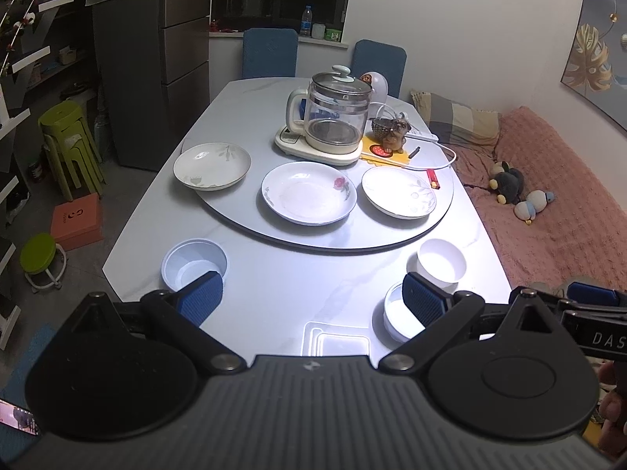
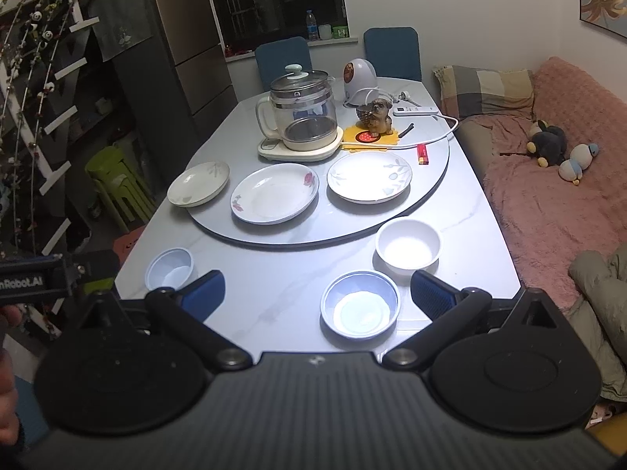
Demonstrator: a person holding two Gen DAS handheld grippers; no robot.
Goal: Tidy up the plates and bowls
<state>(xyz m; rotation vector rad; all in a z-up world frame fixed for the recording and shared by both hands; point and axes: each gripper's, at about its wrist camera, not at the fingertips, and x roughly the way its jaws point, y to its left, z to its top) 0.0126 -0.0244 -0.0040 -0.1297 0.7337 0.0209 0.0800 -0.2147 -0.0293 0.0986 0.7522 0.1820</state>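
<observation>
Three plates lie on the grey turntable (image 1: pixel 333 241): a leaf plate at left (image 1: pixel 212 165), a rose plate in the middle (image 1: pixel 308 192) and a leaf plate at right (image 1: pixel 398 192). Three bowls stand on the near table: a bluish bowl at left (image 1: pixel 194 262), a white bowl at right (image 1: pixel 442 261) and a low bowl (image 1: pixel 397 313) near it. My left gripper (image 1: pixel 311 297) is open and empty above the near edge. My right gripper (image 2: pixel 315 293) is open and empty, just above the low bowl (image 2: pixel 359 304). The right wrist view also shows the white bowl (image 2: pixel 408 246), the bluish bowl (image 2: pixel 169 268) and the plates (image 2: pixel 274 194).
A glass kettle (image 1: pixel 337 117) on its base, a dog figurine (image 1: pixel 394 135), a yellow mat, a red lighter (image 1: pixel 433 178) and a cable sit at the turntable's far side. Two blue chairs stand behind. A pink sofa (image 1: pixel 548 196) is at right. Green stools (image 1: pixel 70 145) are at left.
</observation>
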